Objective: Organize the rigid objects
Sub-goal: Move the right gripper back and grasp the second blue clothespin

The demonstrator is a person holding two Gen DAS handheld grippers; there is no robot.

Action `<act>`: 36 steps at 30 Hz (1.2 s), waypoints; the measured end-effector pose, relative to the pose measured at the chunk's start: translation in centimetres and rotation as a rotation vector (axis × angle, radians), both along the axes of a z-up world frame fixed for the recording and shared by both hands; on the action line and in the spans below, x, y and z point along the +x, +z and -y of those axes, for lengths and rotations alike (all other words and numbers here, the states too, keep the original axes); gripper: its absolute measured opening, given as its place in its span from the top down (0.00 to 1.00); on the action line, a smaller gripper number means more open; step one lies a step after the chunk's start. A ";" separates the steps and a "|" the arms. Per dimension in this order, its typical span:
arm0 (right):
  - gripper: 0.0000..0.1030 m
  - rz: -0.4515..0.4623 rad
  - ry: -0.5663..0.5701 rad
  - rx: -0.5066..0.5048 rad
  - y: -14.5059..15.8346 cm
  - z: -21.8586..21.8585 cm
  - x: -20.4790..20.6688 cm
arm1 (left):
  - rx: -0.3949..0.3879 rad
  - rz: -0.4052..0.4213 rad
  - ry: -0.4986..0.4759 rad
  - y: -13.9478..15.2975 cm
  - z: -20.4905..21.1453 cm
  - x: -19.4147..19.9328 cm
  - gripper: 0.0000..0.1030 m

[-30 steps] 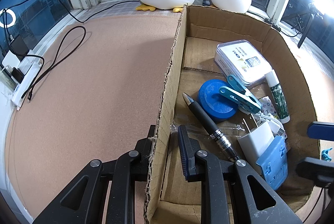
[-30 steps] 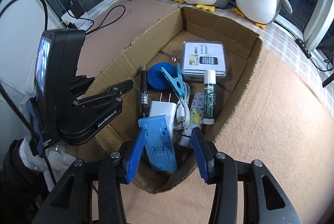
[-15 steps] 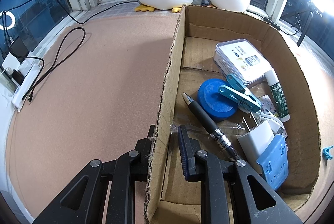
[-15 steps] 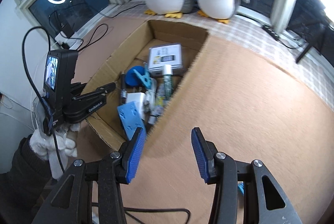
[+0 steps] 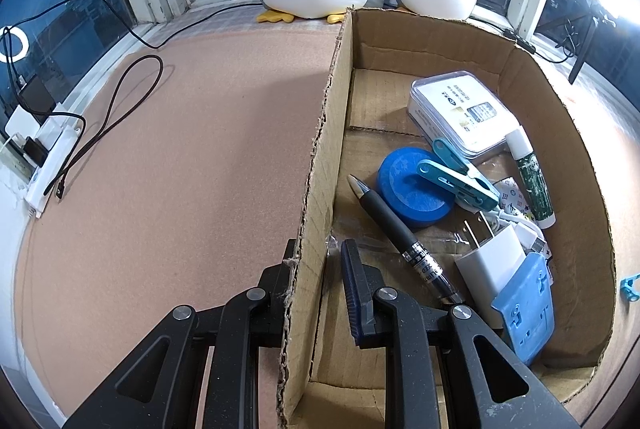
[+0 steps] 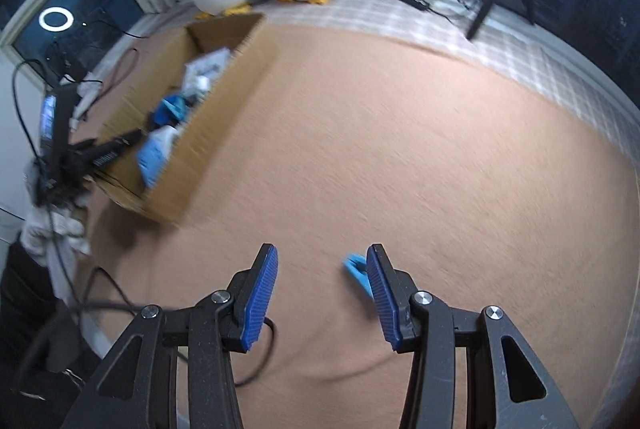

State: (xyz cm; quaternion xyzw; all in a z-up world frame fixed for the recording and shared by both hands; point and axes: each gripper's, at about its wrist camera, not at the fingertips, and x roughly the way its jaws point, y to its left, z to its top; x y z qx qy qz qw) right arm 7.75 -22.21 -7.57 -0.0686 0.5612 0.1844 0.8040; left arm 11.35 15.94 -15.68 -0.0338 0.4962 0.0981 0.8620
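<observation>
On the mat, a blue clip (image 6: pixel 356 271) lies just beside the right gripper (image 6: pixel 322 289), whose jaws stand apart and empty. Left gripper (image 5: pixel 316 261) clamps the box (image 5: pixel 320 165) wall. Next: centre over the clip, descend, close.

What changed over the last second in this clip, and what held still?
The right gripper swung away from over the cardboard box, out across the mat towards a small blue piece lying by its right finger; its jaws are open, empty and no wider than before. Nothing was picked up or released. The left gripper stays clamped on the box wall, and the box contents are unmoved.
</observation>
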 end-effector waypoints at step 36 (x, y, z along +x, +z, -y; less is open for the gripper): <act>0.64 -0.094 0.244 -0.212 -6.2 -1.2 0.2 | -0.003 -0.004 0.007 0.0 0.1 -0.1 0.79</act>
